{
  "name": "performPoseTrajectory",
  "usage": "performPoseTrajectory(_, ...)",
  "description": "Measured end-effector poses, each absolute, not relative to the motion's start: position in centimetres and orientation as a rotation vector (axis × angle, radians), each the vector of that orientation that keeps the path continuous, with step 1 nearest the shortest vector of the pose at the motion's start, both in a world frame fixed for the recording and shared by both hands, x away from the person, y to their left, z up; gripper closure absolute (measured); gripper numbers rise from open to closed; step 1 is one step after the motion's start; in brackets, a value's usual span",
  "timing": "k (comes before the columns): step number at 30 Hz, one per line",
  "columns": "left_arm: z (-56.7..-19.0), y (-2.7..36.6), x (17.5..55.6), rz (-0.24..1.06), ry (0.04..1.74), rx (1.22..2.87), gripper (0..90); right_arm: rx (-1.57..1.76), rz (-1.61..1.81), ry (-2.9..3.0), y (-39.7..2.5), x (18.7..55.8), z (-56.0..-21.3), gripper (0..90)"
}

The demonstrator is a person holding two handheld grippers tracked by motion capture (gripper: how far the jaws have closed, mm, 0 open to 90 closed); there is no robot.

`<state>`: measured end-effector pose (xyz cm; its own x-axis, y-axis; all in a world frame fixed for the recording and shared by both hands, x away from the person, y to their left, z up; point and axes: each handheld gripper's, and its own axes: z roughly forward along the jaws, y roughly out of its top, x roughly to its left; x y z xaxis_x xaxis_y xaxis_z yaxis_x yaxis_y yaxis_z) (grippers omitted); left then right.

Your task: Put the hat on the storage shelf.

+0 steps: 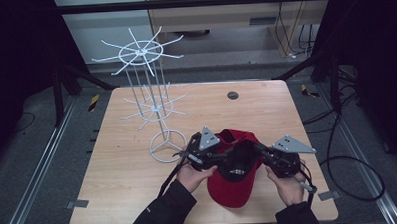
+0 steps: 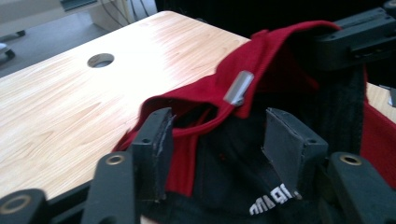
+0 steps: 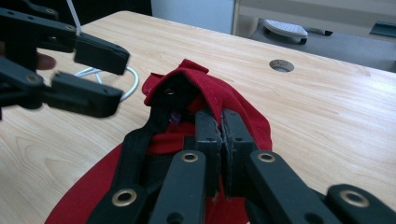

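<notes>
Red cap (image 1: 235,183), upturned on wooden table (image 1: 128,169) near front edge, black lining uppermost. Left gripper (image 2: 224,135) low at back strap, jaws spread. Right gripper (image 3: 222,135) opposite, jaws pressed together on cap's red rim. White lettering on lining, blurred, unreadable. Wire rack (image 1: 151,98) behind left.
</notes>
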<state>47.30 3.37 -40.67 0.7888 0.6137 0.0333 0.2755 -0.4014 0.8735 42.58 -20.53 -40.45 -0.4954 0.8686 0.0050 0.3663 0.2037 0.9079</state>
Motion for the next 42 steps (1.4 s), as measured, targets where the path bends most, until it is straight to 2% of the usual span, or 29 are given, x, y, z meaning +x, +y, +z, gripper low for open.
performPoseTrajectory(9,-41.2,1.4,48.5,0.427,0.661,2.034,45.3,1.119,1.238,1.986,-19.8,43.1,-39.7,87.6)
performPoseTrajectory(12,-41.2,1.1,49.2,0.425,0.664,2.016,52.6,1.113,1.238,1.99,-19.6,43.3,-39.6,87.6)
performPoseTrajectory(16,-41.2,0.9,49.7,0.386,0.663,2.048,73.4,1.111,1.238,1.999,-19.7,43.3,-39.7,87.4)
performPoseTrajectory(18,-41.0,0.7,49.8,0.361,0.673,2.056,77.9,1.113,1.233,2.003,-19.8,43.4,-39.7,87.2)
performPoseTrajectory(21,-40.7,0.6,49.9,0.354,0.682,2.071,79.4,1.122,1.237,2.004,-20.0,43.5,-39.9,85.9)
performPoseTrajectory(23,-40.6,0.6,50.0,0.348,0.701,2.065,79.7,1.132,1.245,1.999,-20.2,43.5,-40.0,80.9)
performPoseTrajectory(26,-40.3,0.8,50.2,0.343,0.723,2.052,80.0,1.154,1.299,1.977,-20.9,43.2,-39.8,66.4)
performPoseTrajectory(33,-38.8,0.8,50.8,0.364,0.74,2.021,80.1,1.202,1.39,1.966,-21.8,41.2,-40.1,47.1)
performPoseTrajectory(40,-37.5,0.3,51.2,0.404,0.742,2.013,80.0,1.227,1.398,2.019,-21.0,39.7,-41.6,31.1)
performPoseTrajectory(42,-37.3,0.2,51.2,0.409,0.741,2.014,80.0,1.232,1.396,2.03,-20.9,39.6,-41.8,30.3)
